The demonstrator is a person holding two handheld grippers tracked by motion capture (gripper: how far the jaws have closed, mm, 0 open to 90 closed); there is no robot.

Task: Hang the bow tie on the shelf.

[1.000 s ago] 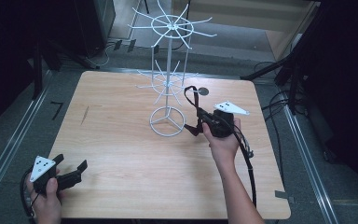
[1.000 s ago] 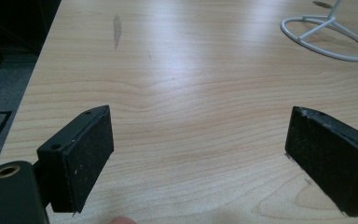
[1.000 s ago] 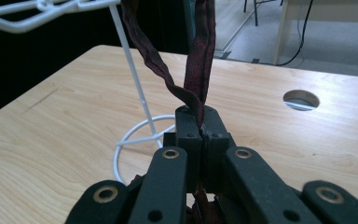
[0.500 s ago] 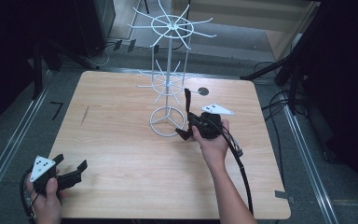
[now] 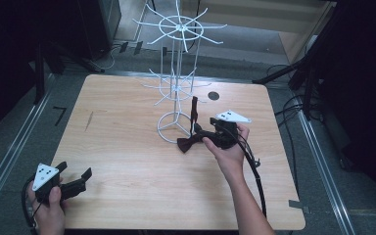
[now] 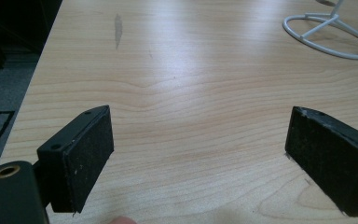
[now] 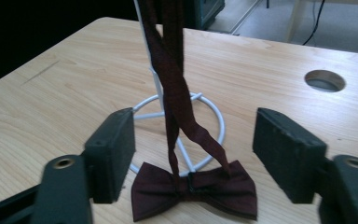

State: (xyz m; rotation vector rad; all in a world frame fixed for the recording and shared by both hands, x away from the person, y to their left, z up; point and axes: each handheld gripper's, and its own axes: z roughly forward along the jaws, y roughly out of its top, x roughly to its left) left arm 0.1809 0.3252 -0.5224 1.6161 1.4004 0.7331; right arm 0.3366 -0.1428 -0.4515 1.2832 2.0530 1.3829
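Observation:
A dark maroon bow tie [image 7: 196, 189] lies on the wooden table [image 5: 127, 147] by the base ring of a white wire rack [image 5: 176, 88]. Its strap [image 7: 170, 70] rises in a twisted loop toward a lower arm of the rack. My right gripper [image 7: 196, 156] is open, its jaws standing apart on either side of the bow tie [image 5: 188, 142] without touching it. In the high view the right gripper [image 5: 203, 134] sits just right of the rack base. My left gripper [image 5: 73, 183] rests open at the table's front left corner, and between its jaws is bare wood [image 6: 200, 163].
A round cable hole [image 5: 213, 96] lies in the table behind the right gripper. The rack's base ring [image 6: 326, 37] is far ahead of the left gripper. A dark streak [image 5: 89, 120] marks the wood at the left. Cables and dark stands surround the table.
My right gripper has moved left and slightly nearer, from beside the hole to the rack base, and the bow tie came along down onto the table. The left gripper has stayed put.

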